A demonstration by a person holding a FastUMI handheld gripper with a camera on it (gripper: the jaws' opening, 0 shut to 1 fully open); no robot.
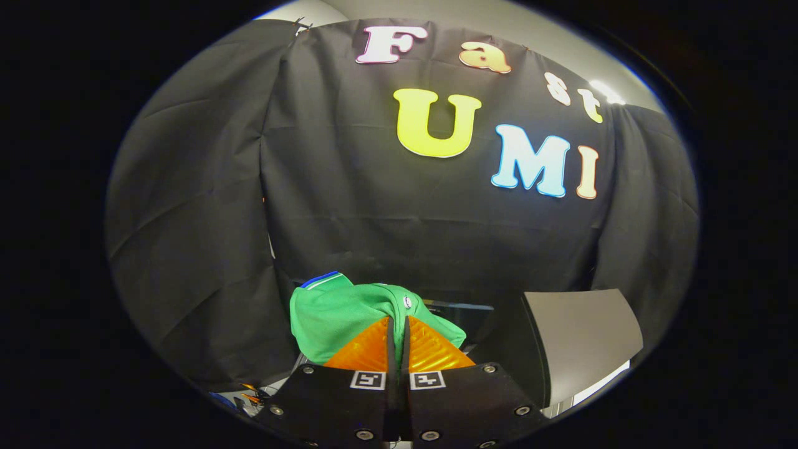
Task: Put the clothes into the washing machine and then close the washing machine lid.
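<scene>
- The green garment [340, 312] is bunched up right at the tips of the hand-held gripper [397, 324], hanging in front of the black cloth wall [399, 224]. It looks like a shirt, with a blue-and-white trimmed edge poking up on its far left corner and a small round badge near the top.
- Hard to call a long axis since it's all crumpled, but the bulk spreads sideways across the fingers, more of it on the left side than the right.
- The lower part of the garment is hidden behind the fingers [365, 349], so I can't see how far down it hangs.
- The fingers are pressed nearly together with only a thin slit between them, and a fold of the green fabric goes into that slit at the tips, so it's clamped on the cloth.
- To the right, just beyond the fingers, a flat grey panel [583, 337] stands tilted up. Could be the washing machine lid, but I can't tell for sure, and its lower end is cut off.
- Behind the garment there's a dark boxy opening [464, 315], too dim to make out.
</scene>
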